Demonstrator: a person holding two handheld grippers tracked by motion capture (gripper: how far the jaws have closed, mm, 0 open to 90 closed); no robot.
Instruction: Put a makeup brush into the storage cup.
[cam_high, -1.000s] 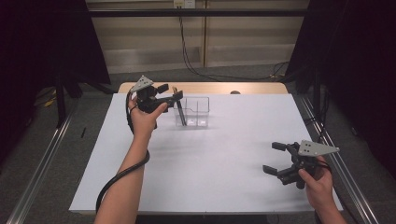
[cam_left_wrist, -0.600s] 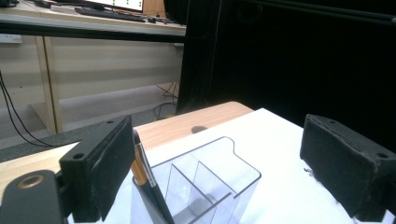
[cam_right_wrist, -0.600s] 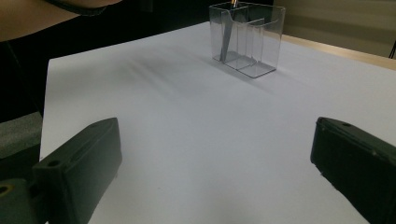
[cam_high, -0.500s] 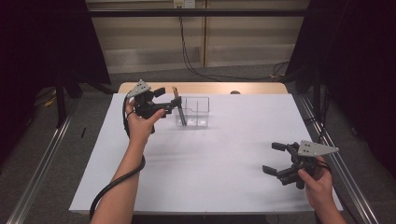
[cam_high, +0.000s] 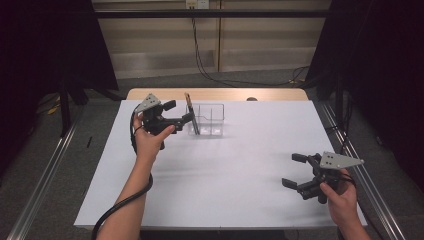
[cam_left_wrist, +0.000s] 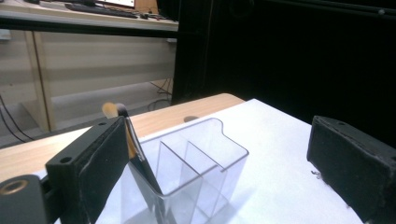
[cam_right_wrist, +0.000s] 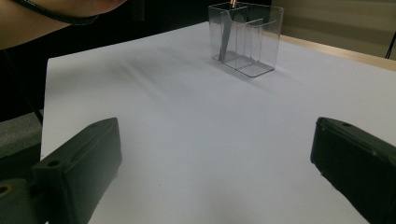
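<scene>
Now, left gripper: jaws just opening, apart, beside the brush.
Brush: leaning in clear organizer.
Right gripper: open, holding nothing, above bench.

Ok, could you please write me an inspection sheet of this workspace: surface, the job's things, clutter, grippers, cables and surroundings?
Surface: white table top, bare wooden strip along its far edge.
Job's things: clear divided holder near the far edge; a thin brush leans in its left end compartment, tip above the rim.
Clutter: nothing seen.
Grippers: left gripper beside the holder, jaws just opened, wide apart, the brush close by one jaw; right gripper open over the near right of the table, holding nothing.
Cables: black cable trails along the left forearm; wires hang at the back wall.
Surroundings: dark curtains at both sides, pale panelled wall behind, metal rails along the floor.
</scene>
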